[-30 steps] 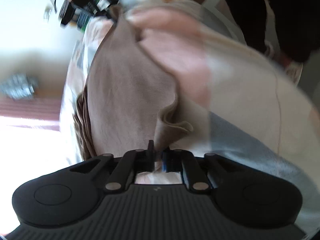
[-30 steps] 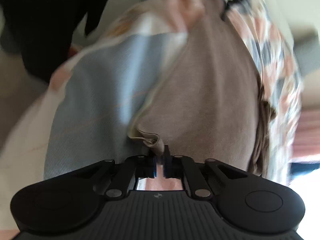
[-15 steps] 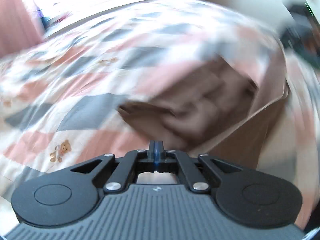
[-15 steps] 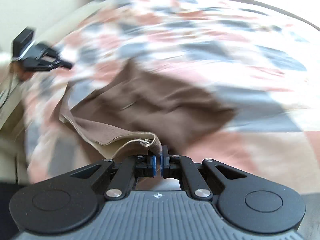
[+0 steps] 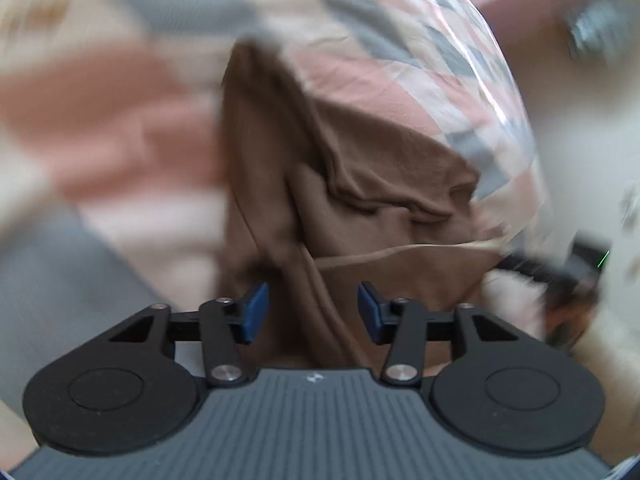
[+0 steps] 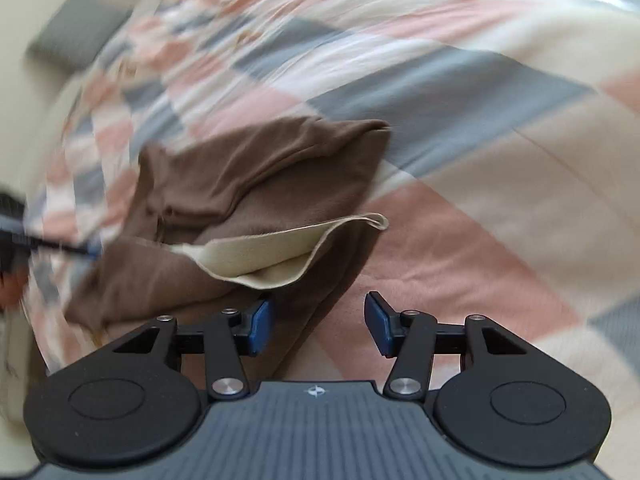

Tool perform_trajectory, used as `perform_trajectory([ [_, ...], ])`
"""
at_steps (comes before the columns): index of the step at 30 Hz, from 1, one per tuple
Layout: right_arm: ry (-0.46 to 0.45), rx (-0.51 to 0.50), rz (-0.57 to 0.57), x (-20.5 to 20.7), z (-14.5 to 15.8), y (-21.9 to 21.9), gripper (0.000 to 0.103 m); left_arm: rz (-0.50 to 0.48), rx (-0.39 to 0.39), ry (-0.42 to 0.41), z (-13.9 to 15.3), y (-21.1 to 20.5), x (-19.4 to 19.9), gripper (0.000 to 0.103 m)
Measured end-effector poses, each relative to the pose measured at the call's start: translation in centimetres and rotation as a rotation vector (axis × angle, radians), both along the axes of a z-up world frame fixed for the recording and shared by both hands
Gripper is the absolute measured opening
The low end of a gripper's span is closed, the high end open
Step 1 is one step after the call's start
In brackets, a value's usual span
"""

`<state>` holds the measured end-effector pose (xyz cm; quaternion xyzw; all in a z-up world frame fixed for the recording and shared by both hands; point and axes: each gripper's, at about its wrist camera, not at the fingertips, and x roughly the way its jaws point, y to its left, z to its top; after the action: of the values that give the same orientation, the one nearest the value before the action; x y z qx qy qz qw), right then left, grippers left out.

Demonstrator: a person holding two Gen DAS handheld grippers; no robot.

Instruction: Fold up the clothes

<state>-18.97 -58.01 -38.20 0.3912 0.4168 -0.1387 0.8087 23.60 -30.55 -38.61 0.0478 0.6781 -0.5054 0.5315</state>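
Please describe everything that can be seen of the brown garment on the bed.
The brown garment is soft, matte knit cloth, lying crumpled and partly folded on the patchwork quilt. One edge is turned over and shows a paler beige inner side. Several folds and creases run across it. Both the left gripper and the right gripper are open just above its near edge; neither holds it. What type of garment it is cannot be told.
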Motion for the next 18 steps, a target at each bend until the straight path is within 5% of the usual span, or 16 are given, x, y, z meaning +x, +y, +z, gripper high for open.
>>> perform_trajectory([
  [5, -0.013, -0.025, -0.025, 0.8, -1.2, 0.2, 0.052, 0.064, 0.044, 0.068, -2.4, -0.2, -0.4, 0.046],
  [8, -0.061, -0.042, -0.051, 0.8, -1.4, 0.2, 0.049, 0.051, 0.028, 0.057, -2.8, -0.6, -0.8, 0.009],
  [10, -0.129, -0.027, -0.074, 0.7, -1.1, 0.1, 0.028, 0.003, -0.012, -0.018, -1.4, -0.7, -1.4, 0.004],
  [11, -0.148, -0.036, -0.075, 0.8, -0.7, 0.2, 0.004, -0.025, -0.043, -0.067, -0.4, -0.7, -1.7, 0.004],
  [18, -0.296, -0.118, -0.128, 0.3, 5.1, 0.3, 0.002, -0.111, -0.272, -0.416, 8.1, -1.6, 0.2, 0.004],
])
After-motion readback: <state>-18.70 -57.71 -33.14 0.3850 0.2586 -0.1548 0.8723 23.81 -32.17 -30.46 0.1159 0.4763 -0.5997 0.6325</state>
